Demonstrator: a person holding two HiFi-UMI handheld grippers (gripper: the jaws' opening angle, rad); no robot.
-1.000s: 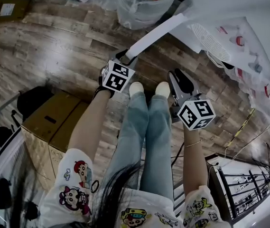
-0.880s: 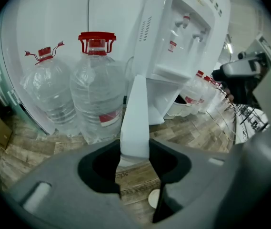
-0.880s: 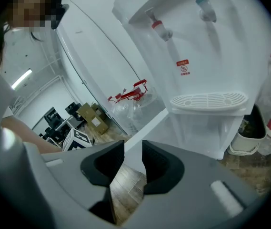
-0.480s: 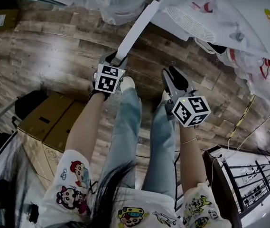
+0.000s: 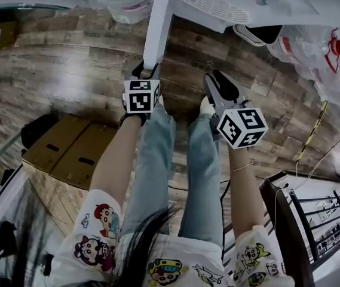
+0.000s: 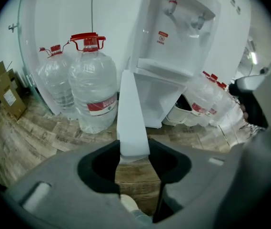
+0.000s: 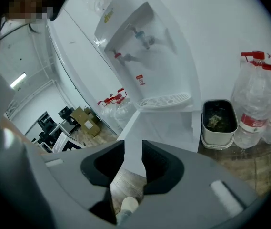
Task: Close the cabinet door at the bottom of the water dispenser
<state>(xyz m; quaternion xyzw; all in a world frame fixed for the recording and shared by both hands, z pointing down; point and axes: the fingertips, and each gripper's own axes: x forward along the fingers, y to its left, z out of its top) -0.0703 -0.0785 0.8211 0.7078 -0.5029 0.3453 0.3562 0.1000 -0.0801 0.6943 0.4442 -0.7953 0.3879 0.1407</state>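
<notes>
Your left gripper [image 5: 147, 72] is clamped on the free edge of the white cabinet door [image 6: 130, 111]. The door stands swung out from the base of the water dispenser [image 6: 183, 37], edge-on to you over the wood floor [image 5: 68, 70]. Your right gripper [image 7: 133, 152] hangs just beside your right leg with its jaws a little apart and nothing between them; the door shows only beyond the gap. Left of the dispenser stand two big water jugs [image 6: 95, 87] with red caps, both holding clear water. On its other side sits a white bin [image 7: 218, 123] with a dark inside and some greenish-brown scraps in it. More red-capped bottles [image 7: 254, 106] of water stand just beside the bin. Two cardboard boxes [image 5: 68, 154] sit shut on the floor at your left. What lies inside the open cabinet cannot be made out.
</notes>
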